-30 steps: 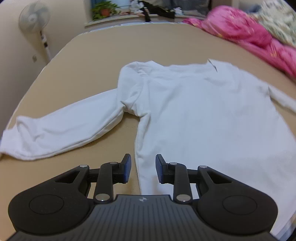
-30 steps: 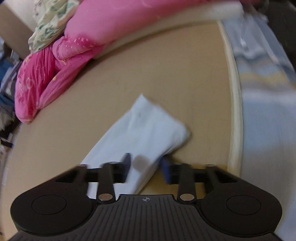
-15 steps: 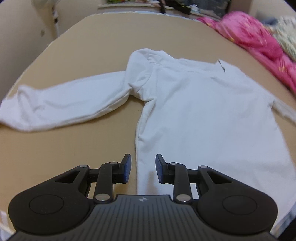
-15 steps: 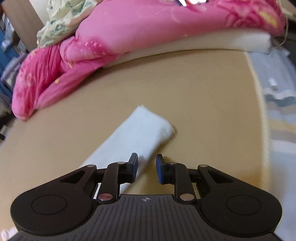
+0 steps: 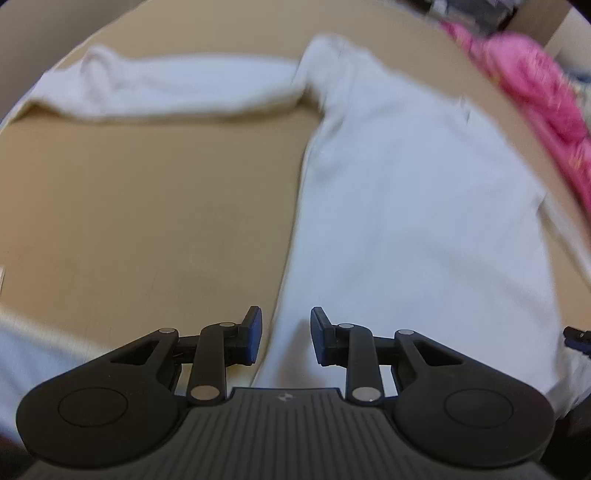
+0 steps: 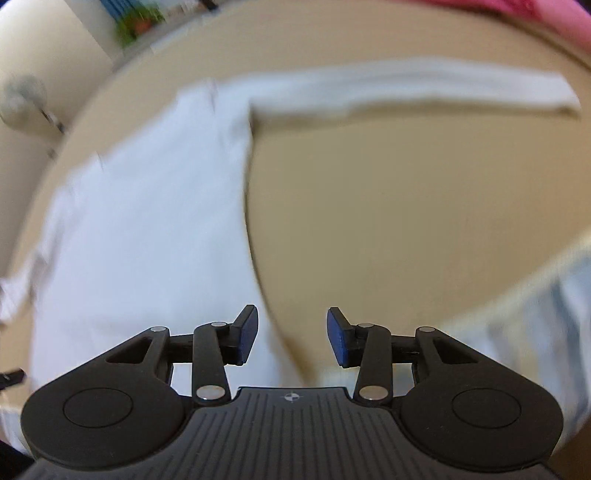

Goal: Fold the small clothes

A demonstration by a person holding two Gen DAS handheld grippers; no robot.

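White shirt (image 5: 417, 206) lies flat and spread out on the tan surface (image 5: 147, 221), both sleeves out sideways. Nothing folded yet as far as visible; task looks at its very start.

Left view: left sleeve (image 5: 177, 88) runs out toward the surface's far-left edge, cuff near that edge. Left hand-held gripper (image 5: 286, 336) is open, empty, jaws straddling the shirt's left side edge near the hem; can't tell if touching cloth. Pink bedding (image 5: 535, 85) sits along the far-right edge.

Right view: shirt body (image 6: 147, 221) fills the left half, right sleeve (image 6: 406, 88) stretches toward the right edge, cuff near it. Right hand-held gripper (image 6: 291, 338) is open, empty, left jaw over the shirt's right side edge near the hem, right jaw over bare surface. Striped cloth (image 6: 535, 314) beyond the near-right edge. Fan (image 6: 22, 99) and plant (image 6: 136, 24) in the far-left background, blurred.

Both views are motion-blurred. Judgement: both hand-held grippers are lining up at the bottom corners for a first grasp. Left to do: grasp, fold in sleeves or sides, fold the body, essentially everything.
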